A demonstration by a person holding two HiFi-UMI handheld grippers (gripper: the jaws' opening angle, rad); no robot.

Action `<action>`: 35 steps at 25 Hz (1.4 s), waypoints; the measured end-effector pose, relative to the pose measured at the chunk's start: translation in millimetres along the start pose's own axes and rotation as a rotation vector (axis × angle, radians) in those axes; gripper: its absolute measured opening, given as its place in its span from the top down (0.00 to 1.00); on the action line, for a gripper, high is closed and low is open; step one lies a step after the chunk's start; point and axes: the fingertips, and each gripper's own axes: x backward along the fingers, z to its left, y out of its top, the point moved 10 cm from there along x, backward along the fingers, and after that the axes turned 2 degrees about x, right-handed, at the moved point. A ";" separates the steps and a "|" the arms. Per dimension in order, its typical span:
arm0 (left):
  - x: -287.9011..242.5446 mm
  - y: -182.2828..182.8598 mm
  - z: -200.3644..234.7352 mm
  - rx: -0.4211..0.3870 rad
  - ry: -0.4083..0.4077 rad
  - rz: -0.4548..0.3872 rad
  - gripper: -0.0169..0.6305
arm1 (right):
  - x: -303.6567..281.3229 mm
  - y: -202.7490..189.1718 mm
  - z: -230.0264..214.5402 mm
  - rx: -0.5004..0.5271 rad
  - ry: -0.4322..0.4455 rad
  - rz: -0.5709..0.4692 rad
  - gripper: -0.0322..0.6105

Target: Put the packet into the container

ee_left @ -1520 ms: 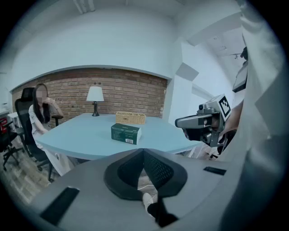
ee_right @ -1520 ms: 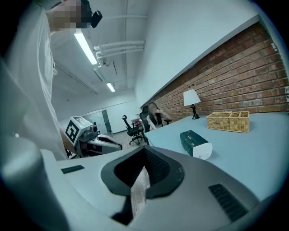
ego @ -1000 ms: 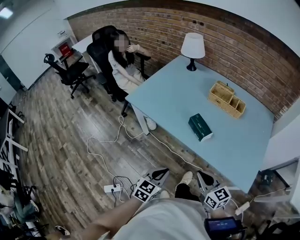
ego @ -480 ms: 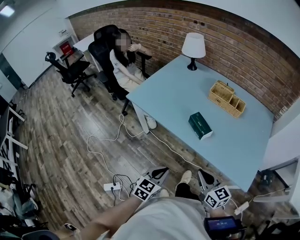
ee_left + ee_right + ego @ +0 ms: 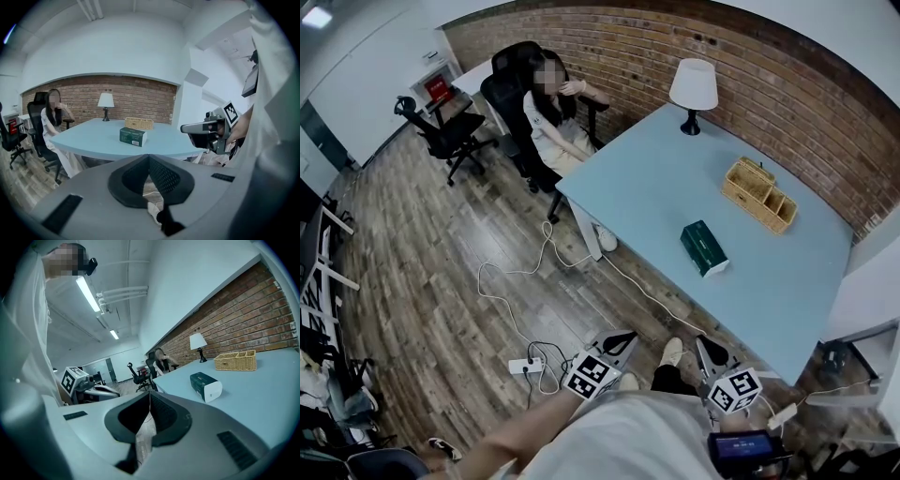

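A dark green packet with a white end lies on the light blue table; it shows too in the left gripper view and the right gripper view. Behind it, toward the brick wall, stands the wicker container with compartments. My left gripper and right gripper hang low by my body, short of the table's near edge. Both are shut with nothing between their jaws, far from the packet.
A white lamp stands at the table's far corner. A person sits in a black chair at the table's left end, with another office chair beyond. Cables and a power strip lie on the wooden floor.
The head view has drifted slightly. Both grippers stay where they were, shut and empty; the packet and container have not moved.
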 end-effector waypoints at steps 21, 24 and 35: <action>-61.7 35.6 27.0 0.027 0.028 0.035 0.96 | -48.7 26.4 -83.3 -0.034 0.019 0.098 0.93; -73.0 43.8 31.4 0.031 0.029 0.045 0.96 | -57.2 34.2 -95.2 -0.033 0.018 0.110 0.93; -127.3 77.1 51.4 0.025 0.045 0.061 0.96 | -87.4 47.4 -155.5 -0.031 -0.038 0.229 0.93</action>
